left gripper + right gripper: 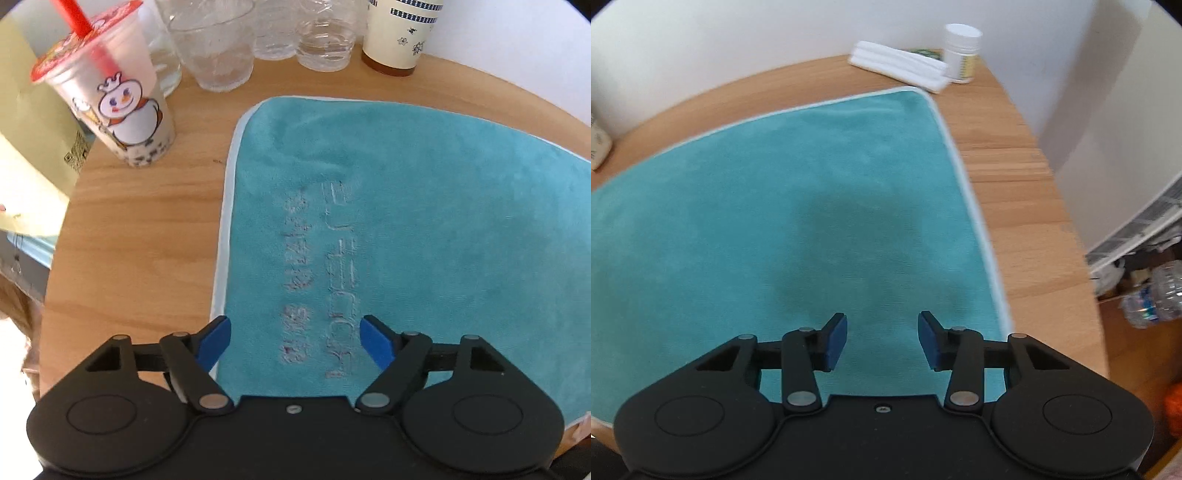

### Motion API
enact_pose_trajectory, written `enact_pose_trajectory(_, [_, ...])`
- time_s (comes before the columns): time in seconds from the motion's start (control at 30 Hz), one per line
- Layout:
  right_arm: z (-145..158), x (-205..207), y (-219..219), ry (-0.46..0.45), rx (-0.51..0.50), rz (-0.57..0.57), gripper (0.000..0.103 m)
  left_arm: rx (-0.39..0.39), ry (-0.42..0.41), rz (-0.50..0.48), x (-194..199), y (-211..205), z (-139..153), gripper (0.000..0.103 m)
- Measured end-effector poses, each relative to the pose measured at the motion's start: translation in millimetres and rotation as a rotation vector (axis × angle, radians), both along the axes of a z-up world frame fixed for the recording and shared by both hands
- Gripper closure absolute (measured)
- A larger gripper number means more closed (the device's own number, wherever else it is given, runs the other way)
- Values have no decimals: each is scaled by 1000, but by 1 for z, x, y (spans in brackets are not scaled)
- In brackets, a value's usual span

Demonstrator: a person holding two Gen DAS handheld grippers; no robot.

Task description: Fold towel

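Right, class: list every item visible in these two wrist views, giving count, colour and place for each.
towel: one, teal with pale edging, spread flat on table
table: one, light wood, round
bubble tea cup: one, clear, red lid and straw, far left
clear cups: several, along far edge
paper cup: one, cream, far edge
white bottle: one, far right
folded white cloth: one, beside bottle
left gripper: black, blue pads, open over towel's near left edge
right gripper: black, blue pads, open over towel
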State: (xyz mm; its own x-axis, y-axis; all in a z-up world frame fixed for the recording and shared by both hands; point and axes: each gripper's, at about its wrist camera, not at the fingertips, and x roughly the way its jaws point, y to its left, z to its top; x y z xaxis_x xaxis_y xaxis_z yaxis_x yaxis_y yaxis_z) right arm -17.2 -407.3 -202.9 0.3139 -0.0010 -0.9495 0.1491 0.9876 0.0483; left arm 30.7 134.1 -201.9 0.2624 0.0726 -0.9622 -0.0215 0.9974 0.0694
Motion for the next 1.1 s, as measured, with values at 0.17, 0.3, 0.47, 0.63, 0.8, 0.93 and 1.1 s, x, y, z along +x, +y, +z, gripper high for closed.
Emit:
enact_pose_trajectory(0.17, [-10, 0, 5, 40, -4, 16, 56, 27, 32, -22, -6, -8, -6, 23])
enact_pose_trajectory(0.3, [-14, -9, 3, 31, -28, 50, 56, 50, 47, 2, -5, -4, -8, 11])
enact_pose_trajectory(0.47, [-12, -19, -3, -5, -35, 84, 55, 113, 43, -12, -5, -12, -9, 4])
enact_pose_trajectory(0.63, [-11, -18, -2, 5, -38, 81, 53, 96, 44, 14, -6, -4, -11, 1])
enact_pose_trajectory(0.8, [-12, -14, -3, 33, -63, 33, 37, 90, 60, 12, -7, -1, -9, 5])
enact_pose_trajectory(0.93, [-1, -17, 11, 16, -117, 3, 41, 18, 64, 55, -15, 14, 0, 7])
enact_pose_trajectory(1.1, [31, -1, 61, -69, -24, 86, 41, -84, 46, 172, -36, 35, 17, 7])
